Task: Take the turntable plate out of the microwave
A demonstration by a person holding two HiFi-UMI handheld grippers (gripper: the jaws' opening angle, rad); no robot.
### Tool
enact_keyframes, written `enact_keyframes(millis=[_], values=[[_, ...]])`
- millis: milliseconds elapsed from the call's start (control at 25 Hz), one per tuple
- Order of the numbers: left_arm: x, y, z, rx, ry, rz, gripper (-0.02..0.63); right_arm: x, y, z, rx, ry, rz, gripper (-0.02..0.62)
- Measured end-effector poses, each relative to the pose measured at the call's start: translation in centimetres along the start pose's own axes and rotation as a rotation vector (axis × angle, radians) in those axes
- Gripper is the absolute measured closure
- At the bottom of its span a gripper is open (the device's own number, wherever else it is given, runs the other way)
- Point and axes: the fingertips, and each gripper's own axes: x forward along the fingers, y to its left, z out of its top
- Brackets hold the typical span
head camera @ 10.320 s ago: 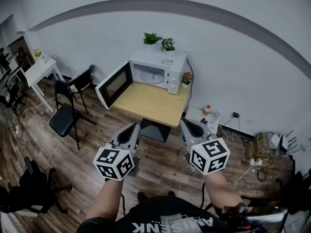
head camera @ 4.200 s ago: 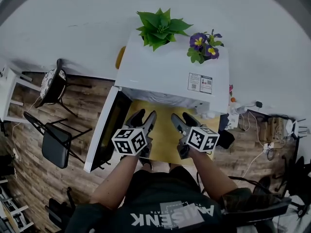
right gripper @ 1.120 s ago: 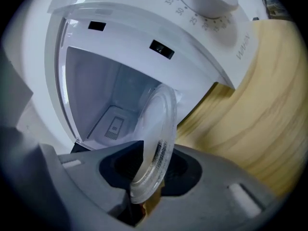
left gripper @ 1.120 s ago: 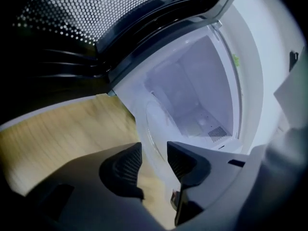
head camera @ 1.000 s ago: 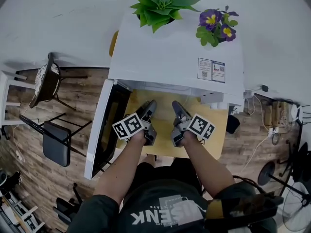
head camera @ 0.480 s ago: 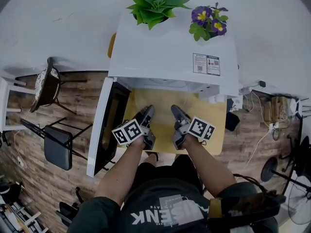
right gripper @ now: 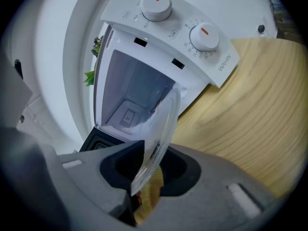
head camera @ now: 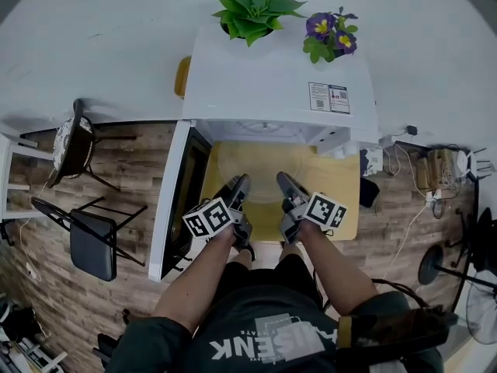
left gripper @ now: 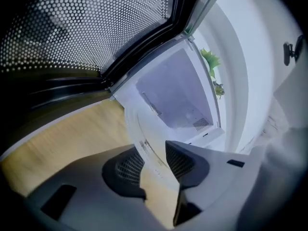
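Turntable plate [head camera: 260, 165] farther out of microwave [head camera: 279, 68]

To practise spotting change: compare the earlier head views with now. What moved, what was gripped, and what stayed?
The left gripper and right gripper drew back from the microwave, drawing the turntable plate out over the table. The left gripper's jaws have just been closing, plate rim between them. The door stays open, plants unmoved.
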Motion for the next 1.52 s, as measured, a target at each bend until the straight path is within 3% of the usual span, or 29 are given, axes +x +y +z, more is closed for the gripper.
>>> enact_keyframes(millis=[360, 680, 1200, 1520], values=[[-1.2, -1.3, -0.1, 0.005, 0.007, -0.032, 0.466, -1.4, 1.6, 0.0, -0.025, -0.034, 0.002, 0.500], [-3.2, -5.0, -0.4, 0.048, -0.083, -0.035, 0.463, -3.9, 3.7, 1.0, -0.083, 0.013, 0.085, 0.499], [-8.7, -10.9, -4.9, 0.040, -0.259, 0.058, 0.462, -10.3, 6.6, 0.4, -0.143, 0.176, 0.224, 0.497], [-12.1, -15.7, -5.7, 0.062, -0.349, 0.080, 0.460, -14.3, 10.8, 1.2, -0.225, 0.233, 0.322, 0.497]])
